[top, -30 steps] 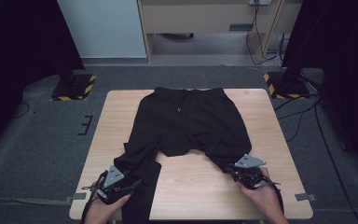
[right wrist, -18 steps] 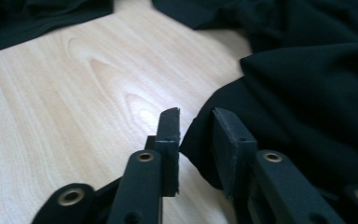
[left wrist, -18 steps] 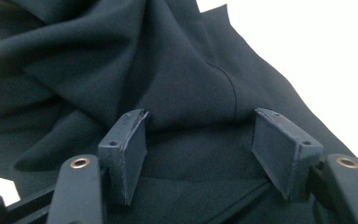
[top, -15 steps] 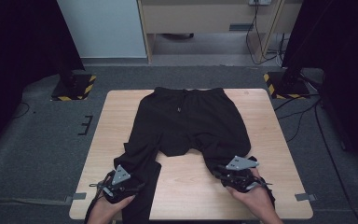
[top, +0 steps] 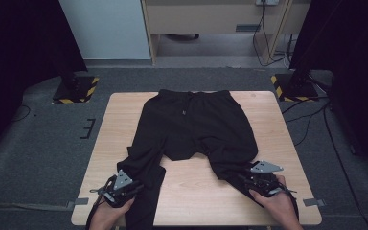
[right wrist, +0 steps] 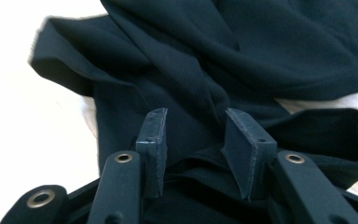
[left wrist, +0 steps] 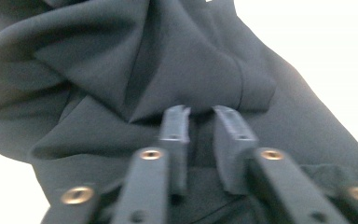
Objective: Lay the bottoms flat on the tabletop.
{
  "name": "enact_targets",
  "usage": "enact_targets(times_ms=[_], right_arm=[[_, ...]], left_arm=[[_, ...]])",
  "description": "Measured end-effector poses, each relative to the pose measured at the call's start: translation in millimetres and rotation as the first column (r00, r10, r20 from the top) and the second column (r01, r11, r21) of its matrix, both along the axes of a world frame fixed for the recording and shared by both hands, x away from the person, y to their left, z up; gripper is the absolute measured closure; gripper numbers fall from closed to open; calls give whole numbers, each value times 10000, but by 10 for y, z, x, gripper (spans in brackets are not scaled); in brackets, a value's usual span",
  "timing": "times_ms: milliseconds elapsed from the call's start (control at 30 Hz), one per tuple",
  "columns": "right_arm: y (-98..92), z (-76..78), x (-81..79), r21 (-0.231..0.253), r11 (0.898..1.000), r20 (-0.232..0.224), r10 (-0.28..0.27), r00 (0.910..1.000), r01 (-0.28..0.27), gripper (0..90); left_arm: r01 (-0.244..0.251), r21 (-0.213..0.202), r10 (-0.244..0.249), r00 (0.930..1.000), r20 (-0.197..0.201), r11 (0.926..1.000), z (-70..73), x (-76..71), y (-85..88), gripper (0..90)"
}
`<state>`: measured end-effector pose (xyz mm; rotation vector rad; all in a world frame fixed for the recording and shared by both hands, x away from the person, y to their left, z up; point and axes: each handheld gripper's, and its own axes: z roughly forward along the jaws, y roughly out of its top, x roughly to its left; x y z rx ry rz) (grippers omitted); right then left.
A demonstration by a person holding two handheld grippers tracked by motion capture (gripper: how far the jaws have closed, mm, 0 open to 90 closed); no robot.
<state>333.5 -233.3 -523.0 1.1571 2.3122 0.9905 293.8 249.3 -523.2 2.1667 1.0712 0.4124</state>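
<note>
L gripper [left wrist: 200,116]: my jaws stand close together w/ a narrow gap, and they've just been closing. A fold of the black trousers [left wrist: 121,84] sits in that gap, bunched at the tips; the cloth looks pinched, though I can't tell for sure how hard the pads press. Beyond the tips the fabric rises in a thick ridge running up and left, w/ bright tabletop past its edges.

R gripper [right wrist: 196,119]: jaws clearly apart, having just been opening. The trouser cloth [right wrist: 205,56] lies between and under them, a crease running up through the gap, but neither pad touches it on its inner face as far as I can see. Fabric spreads wide ahead of the tips; pale table at left and a strip at right.

No brand, label or readable writing on the cloth or the grippers in either gripper view.

High view: L gripper [top: 124,184] sits at the lower end of the left leg near the front table edge, R gripper [top: 261,179] at the lower end of the right leg, each in a hand. Trousers [top: 191,129] lie flat on the wooden table [top: 115,124], waistband at the far edge, legs splayed toward me, drawstring at centre of the waist. No text legible there either; yellow-black striped bases [top: 74,91] stand on the floor past the far corners.
</note>
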Motion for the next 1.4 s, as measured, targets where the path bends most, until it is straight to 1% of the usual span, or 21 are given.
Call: enact_targets(times_ms=[67, 200, 233, 333, 600, 667, 733, 767, 800, 867, 933, 1000, 1067, 1100, 1133, 1167, 1200, 1267, 1300, 1333, 1400], right_arm=[[-8, -36, 13, -33, 10000, -109, 0, 9999, 0, 588], [-17, -61, -25, 74, 9999, -113, -81, 9999, 82, 593], [-18, -63, -36, 59, 9999, -77, -109, 9999, 110, 594], [-16, -58, -96, 117, 9999, -186, -123, 9998, 125, 593], [-7, -31, -379, 44, 9997, -434, 222, 9988, -220, 581], [6, -17, -455, 89, 9995, -602, 309, 9977, -305, 566], [23, 0, -496, 257, 9987, -884, 451, 9951, -429, 546], [37, 15, -500, 174, 9987, -906, 490, 9947, -477, 541], [46, 30, -498, 142, 9987, -857, 490, 9951, -480, 541], [53, 79, -448, 385, 9984, -585, 429, 9974, -407, 537], [54, 108, -359, 489, 9985, -381, 260, 9989, -242, 524], [55, 117, -249, 493, 9987, -187, 134, 9997, -125, 510], [64, 105, -152, 404, 9992, -127, 63, 9999, -58, 497], [78, 82, -92, 471, 9989, -199, 54, 9998, -44, 492], [90, 58, -48, 695, 9975, -322, 102, 9994, -79, 490], [104, 32, -10, 777, 9969, -394, 184, 9991, -153, 495], [126, 12, 18, 655, 9976, -474, 236, 9986, -204, 516], [170, -13, 54, 349, 9987, -445, 381, 9983, -365, 637], [179, -16, 63, 297, 9988, -446, 400, 9982, -387, 669], [189, -18, 75, 313, 9990, -618, 340, 9975, -321, 716], [181, -19, 85, 405, 9987, -676, 342, 9971, -315, 811]], left_arm=[[87, -11, -87, 9999, -79, 10000, 6, -6, 21, 832], [128, -158, -131, 9997, -216, 9998, 7, -44, 80, 885], [114, -182, -118, 9996, -251, 9998, 8, -52, 90, 886], [42, -264, -54, 9989, -471, 9996, 19, -73, 132, 888], [-49, -221, 36, 9981, -613, 9997, 34, -114, 197, 878], [-60, -245, 47, 9985, -553, 9997, 43, -122, 190, 865], [-76, -378, 68, 9997, -225, 9993, 67, -132, 174, 842], [-61, -469, 57, 9999, -95, 9989, 80, -134, 167, 826], [-55, -601, 63, 9999, 132, 9982, 101, -135, 159, 811], [-141, -765, 175, 9988, 447, 9970, 114, -133, 143, 741], [-294, -699, 341, 9971, 680, 9971, 102, -117, 132, 675], [-378, -831, 431, 9971, 624, 9958, 79, -81, 128, 621], [-390, -887, 438, 9977, 526, 9953, 49, -53, 118, 591], [-350, -839, 388, 9983, 438, 9959, 33, -40, 112, 594], [-308, -774, 337, 9988, 364, 9965, 15, -26, 104, 600], [-277, -698, 298, 9991, 287, 9972, -1, -13, 98, 603], [-258, -670, 275, 9993, 242, 9974, -13, -2, 96, 603], [-233, -662, 244, 9996, 165, 9975, -21, 7, 95, 614], [-216, -629, 220, 9997, 53, 9978, -30, 10, 94, 619], [-243, -622, 247, 9997, 54, 9978, -36, 5, 96, 625], [-287, -711, 286, 9996, -25, 9971, -34, 3, 105, 630]])
